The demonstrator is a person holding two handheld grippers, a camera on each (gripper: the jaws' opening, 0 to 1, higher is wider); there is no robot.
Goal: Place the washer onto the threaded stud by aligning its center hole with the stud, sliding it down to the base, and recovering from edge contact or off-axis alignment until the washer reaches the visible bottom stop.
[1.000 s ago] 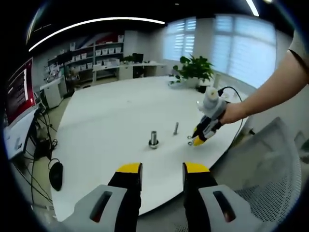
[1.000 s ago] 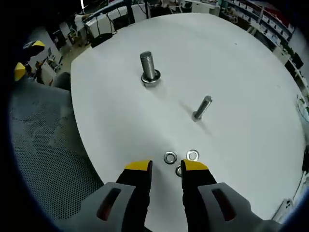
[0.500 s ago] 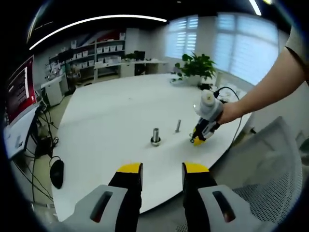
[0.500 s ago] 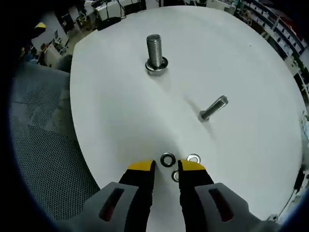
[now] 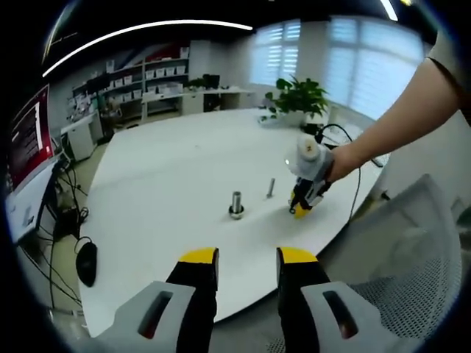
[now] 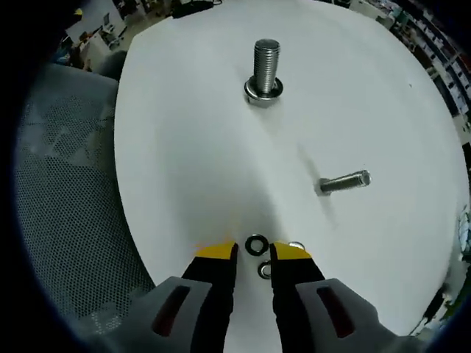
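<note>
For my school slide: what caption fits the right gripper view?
Gripper reaching for washers near two bolts.

each gripper has two black jaws capped with yellow tips, set on grey bodies with a dark slot on each side. ahead of the left gripper [image 5: 248, 257] and off to the right, the right gripper [image 5: 301, 208] shows a white round top and a thin black cable trailing behind; the person's forearm [image 5: 390, 121] is bare, a dark sleeve edge at its top.

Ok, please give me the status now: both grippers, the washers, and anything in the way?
Right gripper low over the loose washers, nothing gripped yet. Left gripper open, held back off the table. Larger stud already wears a washer; path clear.
</note>
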